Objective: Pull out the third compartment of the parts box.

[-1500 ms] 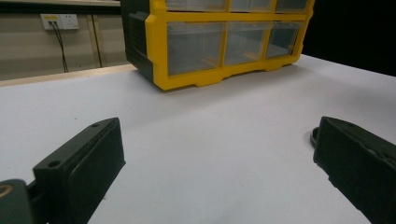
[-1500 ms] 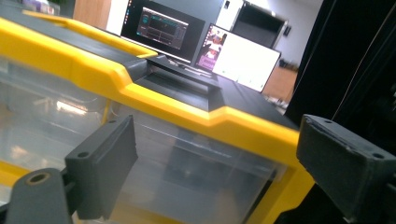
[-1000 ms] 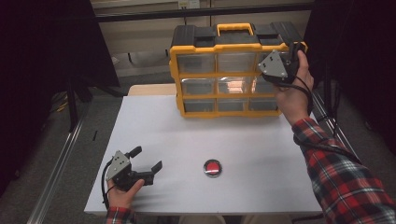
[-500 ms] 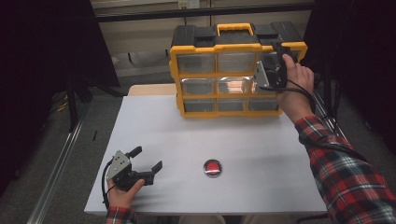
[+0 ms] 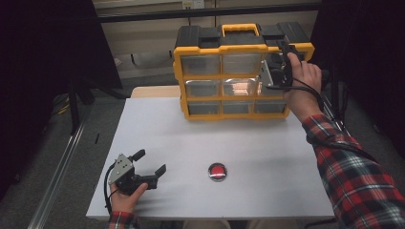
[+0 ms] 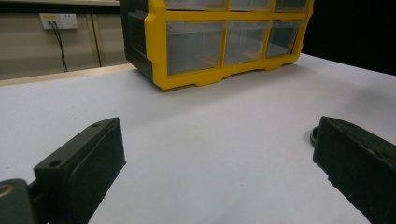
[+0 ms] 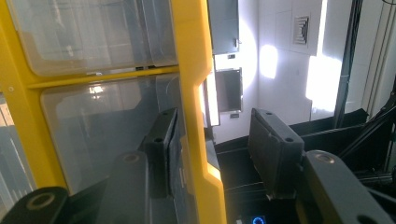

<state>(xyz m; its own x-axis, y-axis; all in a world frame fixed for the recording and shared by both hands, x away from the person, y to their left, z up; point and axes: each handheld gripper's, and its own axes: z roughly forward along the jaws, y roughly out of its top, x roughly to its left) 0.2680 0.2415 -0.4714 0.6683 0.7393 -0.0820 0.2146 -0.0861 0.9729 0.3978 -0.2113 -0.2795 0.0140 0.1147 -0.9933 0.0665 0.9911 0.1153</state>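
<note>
So far, the right hand-held gripper (image 7: 210, 154), jaws just closing, straddles the organizer's (image 5: 224, 81) yellow right edge; no drawer is out. The left hand-held gripper (image 5: 149, 162) rests apart near the surface's (image 5: 267, 143) front-left corner.

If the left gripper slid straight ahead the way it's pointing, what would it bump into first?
Probably the yellow drawer organizer. The left gripper rests low on the white table with its jaws wide apart, and only bare tabletop lies ahead before the organizer's bottom row, though depth is hard to judge.
</note>
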